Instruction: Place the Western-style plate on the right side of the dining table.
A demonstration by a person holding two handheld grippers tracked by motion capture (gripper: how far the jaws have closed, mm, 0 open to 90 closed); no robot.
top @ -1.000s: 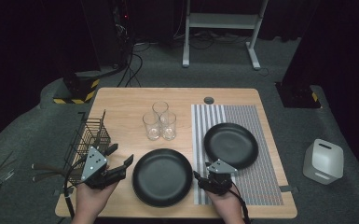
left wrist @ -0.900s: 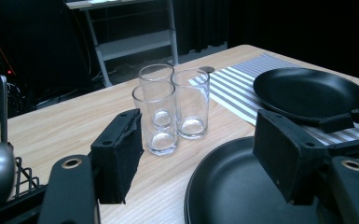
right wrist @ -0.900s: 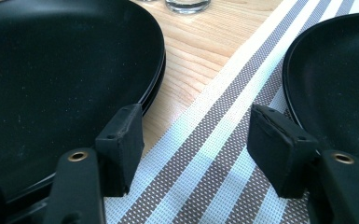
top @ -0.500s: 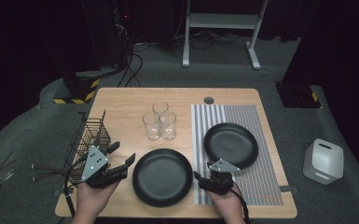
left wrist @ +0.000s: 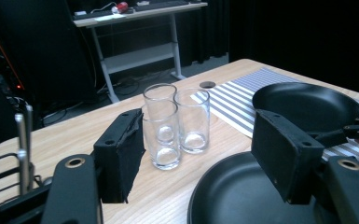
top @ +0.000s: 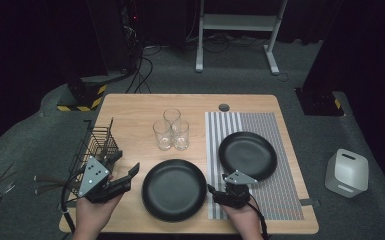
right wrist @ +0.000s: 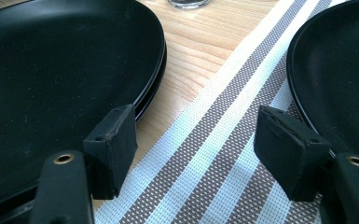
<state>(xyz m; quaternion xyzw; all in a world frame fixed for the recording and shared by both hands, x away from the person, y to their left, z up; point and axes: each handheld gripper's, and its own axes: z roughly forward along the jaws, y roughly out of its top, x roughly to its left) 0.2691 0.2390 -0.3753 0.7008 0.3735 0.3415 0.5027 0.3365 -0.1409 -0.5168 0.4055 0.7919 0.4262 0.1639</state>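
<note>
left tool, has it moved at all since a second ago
Yes, slightly: the left tool has edged right, toward the near plate, away from the wire basket.

Light fell from overhead onto the desk (top: 130, 107), which stood bright while the floor and room around it sank into near black. The black plates (top: 174, 190) carried only a soft, dull sheen, and the glasses (left wrist: 175, 123) caught small highlights. In the right gripper view the nearest tongs looked slightly soft, with mild grain.

Black claws (left wrist: 200, 154), brass-ringed screw holes
</note>
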